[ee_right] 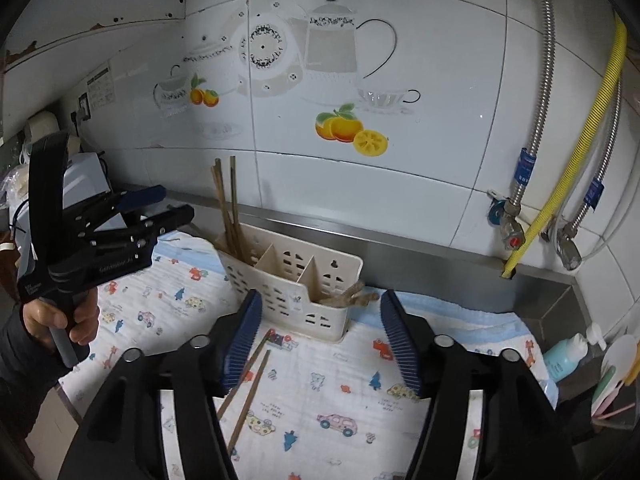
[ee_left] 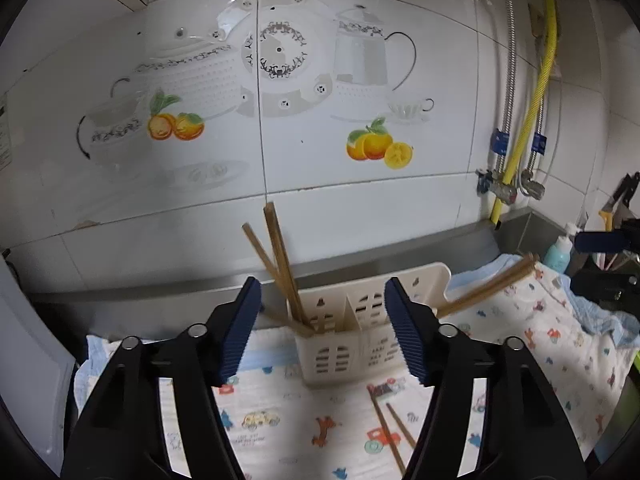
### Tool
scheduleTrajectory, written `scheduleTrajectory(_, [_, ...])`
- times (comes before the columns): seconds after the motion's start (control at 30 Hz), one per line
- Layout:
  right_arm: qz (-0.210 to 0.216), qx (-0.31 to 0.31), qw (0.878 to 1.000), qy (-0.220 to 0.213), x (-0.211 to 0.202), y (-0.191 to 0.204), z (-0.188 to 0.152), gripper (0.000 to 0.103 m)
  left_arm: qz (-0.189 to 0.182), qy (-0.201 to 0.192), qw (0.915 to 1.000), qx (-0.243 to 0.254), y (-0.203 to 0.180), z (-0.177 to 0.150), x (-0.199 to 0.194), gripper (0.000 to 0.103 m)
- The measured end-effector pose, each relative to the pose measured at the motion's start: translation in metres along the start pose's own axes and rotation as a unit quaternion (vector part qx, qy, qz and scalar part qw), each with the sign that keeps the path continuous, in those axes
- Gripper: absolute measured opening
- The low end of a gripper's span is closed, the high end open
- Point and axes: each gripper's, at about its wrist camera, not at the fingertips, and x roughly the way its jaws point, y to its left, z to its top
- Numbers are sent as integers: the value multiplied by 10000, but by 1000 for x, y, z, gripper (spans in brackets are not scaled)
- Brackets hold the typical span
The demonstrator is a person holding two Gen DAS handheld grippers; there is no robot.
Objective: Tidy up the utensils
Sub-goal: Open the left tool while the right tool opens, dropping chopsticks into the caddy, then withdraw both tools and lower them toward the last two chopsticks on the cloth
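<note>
A cream plastic utensil holder [ee_left: 352, 340] [ee_right: 296, 284] with three compartments stands on a patterned cloth. Brown chopsticks [ee_left: 280, 264] [ee_right: 228, 208] stand in its left compartment. More chopsticks [ee_left: 488, 292] [ee_right: 348, 296] lean out of its right compartment. Two loose chopsticks [ee_left: 390, 428] [ee_right: 248, 384] lie on the cloth in front of the holder. My left gripper [ee_left: 324, 332] is open and empty, facing the holder; it also shows in the right wrist view [ee_right: 160, 206]. My right gripper [ee_right: 320, 340] is open and empty above the cloth, with the loose chopsticks by its left finger.
The cloth [ee_right: 340, 392] covers a steel counter below a tiled wall [ee_left: 320, 100]. Metal hoses and a yellow pipe [ee_right: 576, 132] run down the wall at right. A blue-green pump bottle [ee_right: 568, 356] stands at the right. A white appliance [ee_right: 84, 184] stands far left.
</note>
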Motion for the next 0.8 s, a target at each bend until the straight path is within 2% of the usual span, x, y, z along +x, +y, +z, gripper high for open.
scheduleTrajectory(0.1, [-51,23,9999,-85,-8,5,-9,66,-13,19,10000,-34,1,-10,-11,73])
scheduleTrajectory(0.17, [-63,48,9999,-139,-13,8,-15,68,-3,-21,10000,-73,2,-15,-18,82])
scheduleTrajectory(0.23, [-79,41,9998,-191,-18,12,-22,72,-52,-44,9999,-127,3,-20,-26,87])
scheduleTrajectory(0.43, [-119,45,9996,-259,-27,26,-49,74,-13,-44,9997,-234,4,-42,-44,96])
scheduleTrajectory(0.8, [23,443,9988,-220,-23,36,-104,74,184,181,9988,-413,11,-96,-63,98])
